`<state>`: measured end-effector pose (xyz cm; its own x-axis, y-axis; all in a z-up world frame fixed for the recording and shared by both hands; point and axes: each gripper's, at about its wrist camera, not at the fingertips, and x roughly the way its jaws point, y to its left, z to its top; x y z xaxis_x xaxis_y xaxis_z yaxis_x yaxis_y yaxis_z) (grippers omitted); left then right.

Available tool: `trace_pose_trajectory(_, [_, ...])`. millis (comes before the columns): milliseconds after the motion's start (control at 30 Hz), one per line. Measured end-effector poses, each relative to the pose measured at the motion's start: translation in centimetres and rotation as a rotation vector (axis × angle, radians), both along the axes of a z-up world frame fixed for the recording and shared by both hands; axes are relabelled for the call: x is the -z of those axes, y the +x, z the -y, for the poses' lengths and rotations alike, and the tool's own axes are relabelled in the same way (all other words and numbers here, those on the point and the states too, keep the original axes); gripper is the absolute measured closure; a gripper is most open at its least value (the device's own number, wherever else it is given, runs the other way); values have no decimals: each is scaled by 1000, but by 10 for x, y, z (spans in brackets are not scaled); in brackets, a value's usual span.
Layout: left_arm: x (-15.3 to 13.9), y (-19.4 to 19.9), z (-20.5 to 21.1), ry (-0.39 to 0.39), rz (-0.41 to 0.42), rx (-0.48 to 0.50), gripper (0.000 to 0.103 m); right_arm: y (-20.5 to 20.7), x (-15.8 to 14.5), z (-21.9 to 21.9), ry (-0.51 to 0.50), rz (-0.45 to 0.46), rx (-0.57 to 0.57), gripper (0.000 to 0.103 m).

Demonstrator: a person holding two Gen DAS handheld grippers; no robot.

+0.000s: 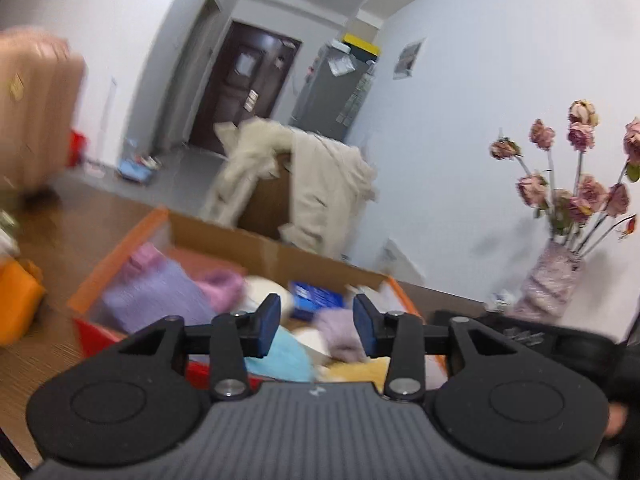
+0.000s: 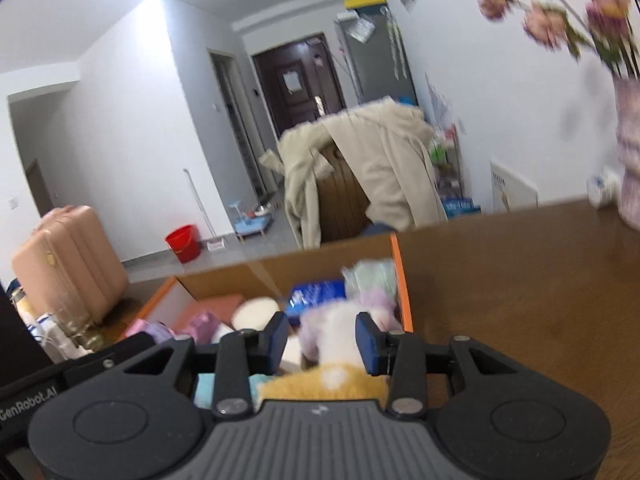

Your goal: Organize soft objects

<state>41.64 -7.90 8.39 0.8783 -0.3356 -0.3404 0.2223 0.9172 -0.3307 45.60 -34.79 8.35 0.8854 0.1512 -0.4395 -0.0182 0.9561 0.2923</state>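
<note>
Both grippers hover over the cardboard box (image 1: 280, 252) on the wooden counter (image 2: 520, 280), left gripper (image 1: 316, 322) and right gripper (image 2: 322, 338) alike with jaws parted and nothing visibly pinched. To pick well, settle on one soft item, lower squarely and close on its bulk. The box holds a lilac knit (image 1: 156, 292), a blue packet (image 2: 316, 292), a teal cloth (image 1: 288, 354), a yellow plush (image 2: 320, 388) and a white-lilac plush toy (image 2: 340, 328).

The cardboard box (image 2: 344, 256) is open at the top but packed with soft items (image 1: 160, 292), with little free room left inside. Bare wooden table (image 2: 520, 300) is seen right of the box. The far right corner is blocked by a flower vase (image 1: 552, 280). An orange object (image 1: 16, 304) stands left of the box.
</note>
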Motion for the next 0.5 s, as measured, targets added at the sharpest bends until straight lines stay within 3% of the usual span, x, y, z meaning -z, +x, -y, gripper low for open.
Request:
trace_pose_trajectory(100, [-22,-23,-8,113,64,-51,57,-17,-22,-4,-20,40,-29,64])
trace_pose_trajectory(167, [-36,-42,-13,175,105,-87,49,-30,-33,-7,-28,56,-58,60])
trace_pose_trajectory(300, [-53,-78,-19,268,151,-139,26,-66,-51,-20,-101,98,-106,42])
trace_pose_trajectory(367, [-56,-98,-20,316,190,-184,7,-86,-57,-26,-134,136,-107,25])
trace_pose_trajectory(433, [-57,-121,-20,350,260,-216,0,-112,-61,-31,-163,205,-100,6])
trace_pose_trajectory(500, [-55,-140,-21,373,302,-201,0,-138,-60,-36,-199,292,-70,0])
